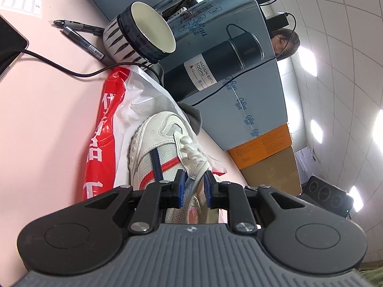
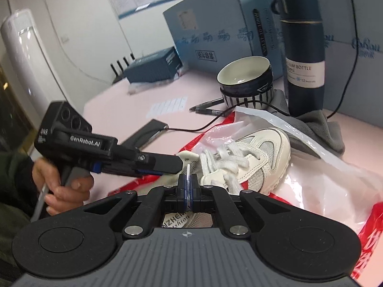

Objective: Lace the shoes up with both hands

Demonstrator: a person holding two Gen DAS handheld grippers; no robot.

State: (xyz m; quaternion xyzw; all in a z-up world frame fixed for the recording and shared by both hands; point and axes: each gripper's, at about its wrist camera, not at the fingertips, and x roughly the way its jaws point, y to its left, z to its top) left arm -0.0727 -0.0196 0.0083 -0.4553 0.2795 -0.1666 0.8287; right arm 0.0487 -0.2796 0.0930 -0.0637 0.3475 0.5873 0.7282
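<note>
A white sneaker (image 2: pixel 251 157) with red and navy stripes lies on a red-and-white plastic bag (image 2: pixel 311 179); thick white laces (image 2: pixel 229 157) cross its top. My right gripper (image 2: pixel 188 184) is shut on a white lace end whose stiff tip pokes up between the blue pads. In the right wrist view a hand holds the left gripper (image 2: pixel 173 165) from the left, its fingers by the shoe's tongue. Seen from the left wrist, the left gripper (image 1: pixel 195 185) hangs over the sneaker (image 1: pixel 162 153) with its blue pads apart. A loose lace strand (image 1: pixel 198 178) runs through the gap and is not pinched.
On the pink table (image 2: pixel 124 100) stand a dark vacuum bottle (image 2: pixel 302 55), stacked bowls (image 2: pixel 246 81), two pens (image 2: pixel 208 107), a phone (image 2: pixel 148 134) with a black cable and a grey cloth (image 2: pixel 318 129). Blue boxes (image 2: pixel 215 28) line the back; a person (image 1: pixel 286 44) sits behind them.
</note>
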